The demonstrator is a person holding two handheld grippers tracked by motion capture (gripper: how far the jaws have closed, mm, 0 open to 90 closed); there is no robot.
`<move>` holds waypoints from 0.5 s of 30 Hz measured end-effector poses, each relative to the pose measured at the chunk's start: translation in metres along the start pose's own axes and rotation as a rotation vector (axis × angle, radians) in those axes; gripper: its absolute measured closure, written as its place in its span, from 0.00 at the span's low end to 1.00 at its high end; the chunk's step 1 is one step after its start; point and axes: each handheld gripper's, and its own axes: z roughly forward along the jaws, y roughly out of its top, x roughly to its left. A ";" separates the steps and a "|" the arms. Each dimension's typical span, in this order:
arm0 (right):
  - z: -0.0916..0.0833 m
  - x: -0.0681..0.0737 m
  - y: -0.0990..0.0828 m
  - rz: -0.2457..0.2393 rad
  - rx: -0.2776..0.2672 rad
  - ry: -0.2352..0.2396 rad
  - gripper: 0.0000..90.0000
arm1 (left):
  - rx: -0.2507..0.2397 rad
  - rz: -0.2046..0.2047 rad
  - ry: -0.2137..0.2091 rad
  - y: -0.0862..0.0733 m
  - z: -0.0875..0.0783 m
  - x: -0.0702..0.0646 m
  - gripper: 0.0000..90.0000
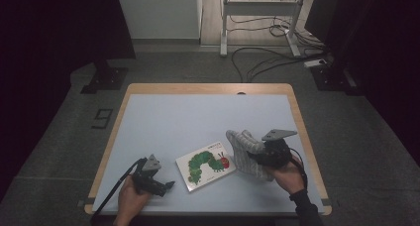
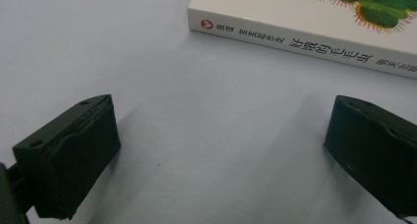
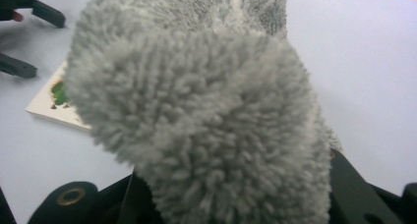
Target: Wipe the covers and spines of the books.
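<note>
The right gripper [image 1: 257, 159] pinches a fluffy grey cloth [image 1: 246, 149] at the table's [image 1: 198, 112] four o'clock; the left gripper [image 1: 166, 186], jaws spread, rests at seven o'clock, a picture book [image 1: 205, 164] between them.

The high view is dim overall: the room's left and right edges sink into near black, while the pale blue tabletop [image 1: 198, 122] catches soft, even light from above and shows no glare. Shadows there are faint and short. In the left gripper view the light is brighter and flat; the two black jaws cast soft, diffuse shadows on the surface, and the book [image 2: 314, 22] spine lettering is fairly sharp while the jaws nearest the lens are slightly soft. In the right gripper view the fluffy grey cloth [image 3: 201, 116] sits very close and partly out of focus, with the background blurred
</note>
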 end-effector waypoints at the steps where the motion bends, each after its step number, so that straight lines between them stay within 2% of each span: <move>1: 0.000 0.000 0.000 0.000 0.000 0.000 0.68 | 0.000 0.000 0.000 0.000 0.000 0.000 0.00; 4: 0.011 0.009 0.006 -0.019 -0.002 0.036 0.68 | 0.000 0.000 0.001 0.000 0.000 0.000 0.00; 10: 0.028 0.024 0.015 -0.059 0.006 0.081 0.68 | -0.001 -0.001 0.001 0.000 0.000 0.000 0.00; 15: 0.042 0.031 0.015 -0.089 0.025 0.085 0.68 | -0.002 -0.002 0.001 0.000 0.000 0.000 0.00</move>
